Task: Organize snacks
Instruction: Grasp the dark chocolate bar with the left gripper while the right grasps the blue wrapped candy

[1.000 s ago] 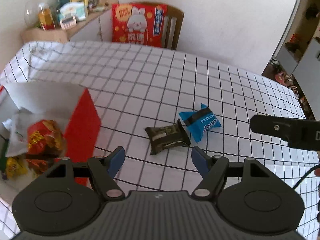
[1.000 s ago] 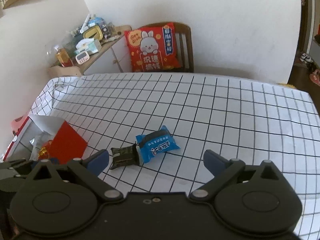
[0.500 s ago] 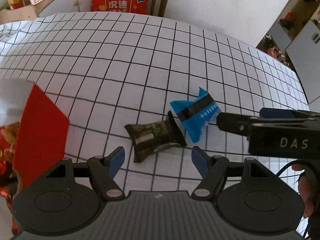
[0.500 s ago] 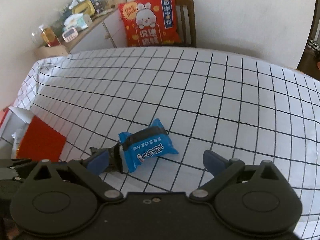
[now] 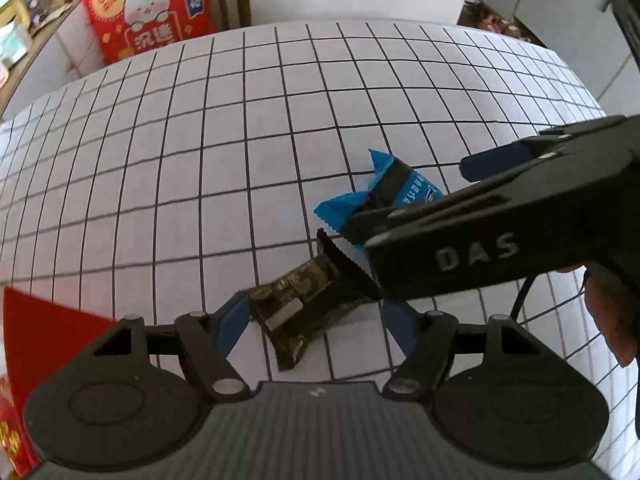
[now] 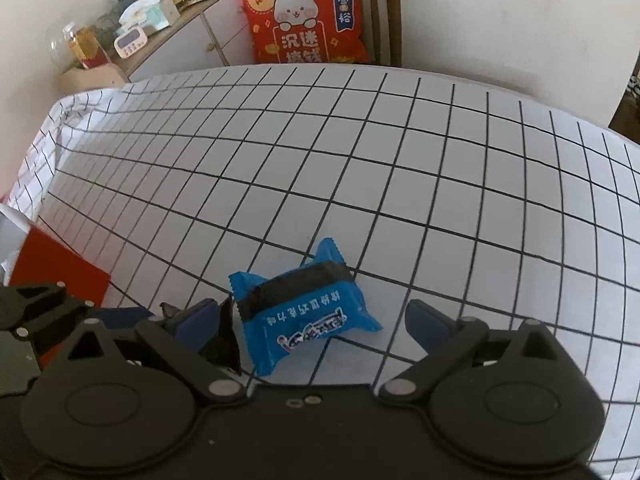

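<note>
A dark brown snack packet (image 5: 306, 304) lies on the checked tablecloth between the open fingers of my left gripper (image 5: 316, 322). A blue snack packet (image 6: 306, 308) lies just beyond it, between the open fingers of my right gripper (image 6: 316, 324). In the left wrist view the blue packet (image 5: 384, 196) is partly hidden by the right gripper's body. In the right wrist view only an end of the dark packet (image 6: 224, 332) shows behind the left finger. Neither gripper holds anything.
A red box (image 5: 44, 332) with wrapped snacks stands at the left of the table; it also shows in the right wrist view (image 6: 56, 268). A chair with a red rabbit cushion (image 6: 304, 16) stands behind the table, beside a cluttered cabinet (image 6: 160, 20).
Both grippers have moved down and forward onto the packets. The dark packet now sits between the left fingers and the blue one between the right fingers. Both stay open.
</note>
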Available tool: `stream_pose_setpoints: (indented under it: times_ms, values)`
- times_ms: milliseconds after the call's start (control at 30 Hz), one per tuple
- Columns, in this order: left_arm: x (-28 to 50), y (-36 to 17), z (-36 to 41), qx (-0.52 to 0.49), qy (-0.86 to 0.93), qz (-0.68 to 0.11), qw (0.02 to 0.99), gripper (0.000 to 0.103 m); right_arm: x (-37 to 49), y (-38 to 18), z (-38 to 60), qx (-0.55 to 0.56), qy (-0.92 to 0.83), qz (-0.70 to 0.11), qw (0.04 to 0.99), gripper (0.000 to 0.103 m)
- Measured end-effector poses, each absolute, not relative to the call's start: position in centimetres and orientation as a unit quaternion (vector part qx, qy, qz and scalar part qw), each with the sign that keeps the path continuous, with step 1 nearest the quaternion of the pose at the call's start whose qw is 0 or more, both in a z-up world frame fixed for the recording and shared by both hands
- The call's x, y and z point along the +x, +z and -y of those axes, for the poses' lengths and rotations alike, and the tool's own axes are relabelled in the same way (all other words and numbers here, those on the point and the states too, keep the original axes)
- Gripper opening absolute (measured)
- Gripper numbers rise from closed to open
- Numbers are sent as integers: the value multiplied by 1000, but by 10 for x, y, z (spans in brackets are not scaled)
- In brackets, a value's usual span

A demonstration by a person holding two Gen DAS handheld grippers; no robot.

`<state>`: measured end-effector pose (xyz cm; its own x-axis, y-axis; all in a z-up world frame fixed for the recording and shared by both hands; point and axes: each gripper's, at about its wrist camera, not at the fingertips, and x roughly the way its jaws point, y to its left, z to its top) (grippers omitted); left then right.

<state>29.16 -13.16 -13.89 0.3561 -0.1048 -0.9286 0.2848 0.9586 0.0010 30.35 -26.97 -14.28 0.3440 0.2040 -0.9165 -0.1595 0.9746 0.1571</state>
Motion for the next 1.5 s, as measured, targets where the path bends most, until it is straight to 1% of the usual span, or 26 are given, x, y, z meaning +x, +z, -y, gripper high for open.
stream_pose_setpoints:
  times_ms: [267,500,533,567,700,767,833,867,900,1000,1200,1500]
  values:
    - [299,-158,143,129,-144,-534,823,73,308,-159,264,-7,109,-572,813,99]
    - [299,-166,138,115,-135,-539,823,72,306,-164,264,-1,108,-571,814,91]
    - [299,-166,137,112,-134,-539,824,69,305,-164,264,-1,108,-568,816,91]
    - [298,-164,135,107,-135,-538,825,64,304,-164,265,0,109,-567,817,89]
    - [294,-163,134,90,-129,-541,826,50,301,-161,265,6,109,-565,818,79]
    - [292,-161,133,80,-122,-543,827,41,299,-160,267,9,107,-563,819,76]
    - [289,-160,133,68,-110,-545,828,35,296,-159,269,15,101,-562,821,73]
    - [286,-158,133,64,-107,-545,829,34,295,-158,270,17,99,-562,821,70]
    - [284,-158,132,60,-102,-545,830,33,293,-157,271,20,100,-561,822,63]
    - [275,-155,130,54,-86,-542,834,32,285,-154,272,18,93,-559,824,61]
    - [256,-146,121,18,-64,-543,837,31,267,-141,272,15,100,-551,828,60]
    - [219,-109,107,-10,-48,-522,852,32,236,-106,263,16,118,-544,830,60]
